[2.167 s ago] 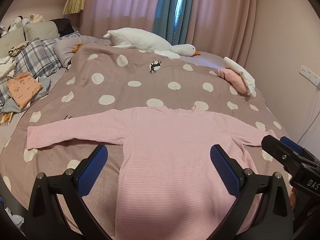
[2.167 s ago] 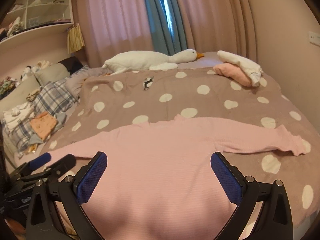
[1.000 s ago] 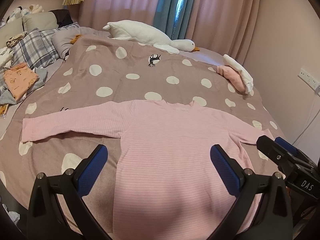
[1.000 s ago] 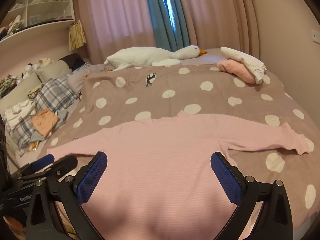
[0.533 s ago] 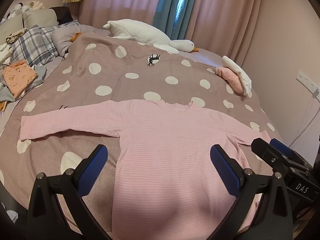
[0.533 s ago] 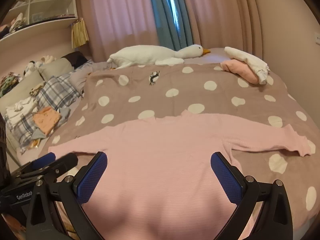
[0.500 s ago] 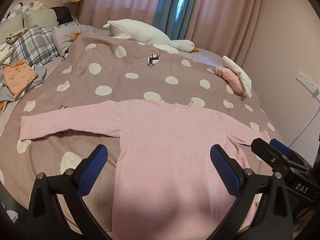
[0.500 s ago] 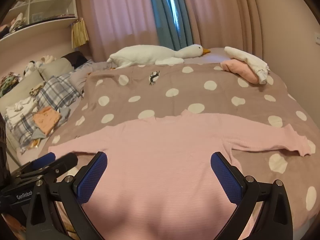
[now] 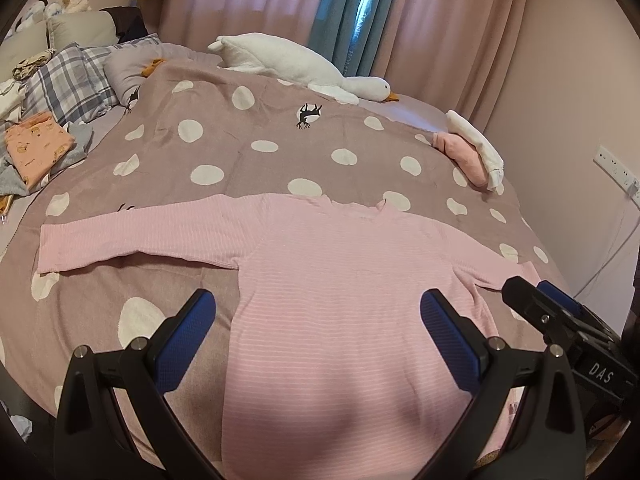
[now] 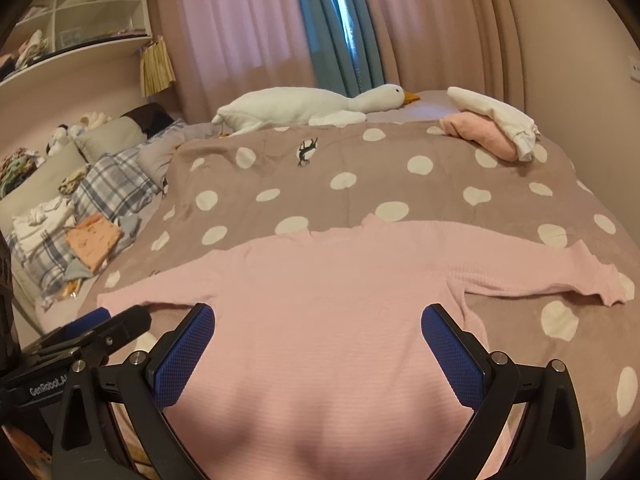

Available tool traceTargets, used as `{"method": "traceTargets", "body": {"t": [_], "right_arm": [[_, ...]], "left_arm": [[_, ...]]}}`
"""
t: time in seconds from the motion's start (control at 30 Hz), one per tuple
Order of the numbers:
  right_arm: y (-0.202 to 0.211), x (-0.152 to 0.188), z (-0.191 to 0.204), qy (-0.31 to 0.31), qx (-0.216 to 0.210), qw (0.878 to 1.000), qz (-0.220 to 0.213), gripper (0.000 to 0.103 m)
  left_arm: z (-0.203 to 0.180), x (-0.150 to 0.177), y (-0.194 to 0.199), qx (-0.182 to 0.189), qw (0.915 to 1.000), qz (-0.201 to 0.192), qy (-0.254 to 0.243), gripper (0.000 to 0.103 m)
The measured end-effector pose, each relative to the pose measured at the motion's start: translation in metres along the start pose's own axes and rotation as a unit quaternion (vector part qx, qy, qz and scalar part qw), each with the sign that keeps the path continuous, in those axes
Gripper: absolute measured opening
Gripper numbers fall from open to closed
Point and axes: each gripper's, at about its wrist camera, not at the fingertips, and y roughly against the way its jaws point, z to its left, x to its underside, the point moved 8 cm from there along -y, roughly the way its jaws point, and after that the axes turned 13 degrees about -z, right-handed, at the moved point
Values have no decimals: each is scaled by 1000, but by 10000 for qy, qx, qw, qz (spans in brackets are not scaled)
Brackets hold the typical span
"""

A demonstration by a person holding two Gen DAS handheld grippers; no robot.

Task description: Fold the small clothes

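A pink striped long-sleeved top (image 9: 340, 292) lies flat on the polka-dot bedspread (image 9: 248, 136), both sleeves spread out to the sides, its hem at the near edge of the bed. It also shows in the right wrist view (image 10: 332, 304). My left gripper (image 9: 318, 324) is open and empty, held above the lower body of the top. My right gripper (image 10: 318, 336) is open and empty, above the same part. The right gripper shows at the right edge of the left wrist view (image 9: 560, 320); the left gripper shows at the lower left of the right wrist view (image 10: 84, 336).
A white plush goose (image 9: 296, 64) lies at the far side of the bed. Folded pink and white clothes (image 9: 472, 152) sit at the far right. Plaid pillows (image 9: 72, 80) and an orange garment (image 9: 34, 148) are on the left. Curtains (image 10: 280, 28) hang behind.
Both grippers have drifted slightly, so the top sits a bit differently in view. The top itself has not moved, and both grippers stay open.
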Motion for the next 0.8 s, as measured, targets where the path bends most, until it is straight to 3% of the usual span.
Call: {"method": "traceTargets", "body": {"t": [0.8], "right_arm": [[4, -4, 10, 92, -85, 9999, -33, 103]], "left_arm": [[1, -2, 12, 153, 9998, -24, 116, 103]]}}
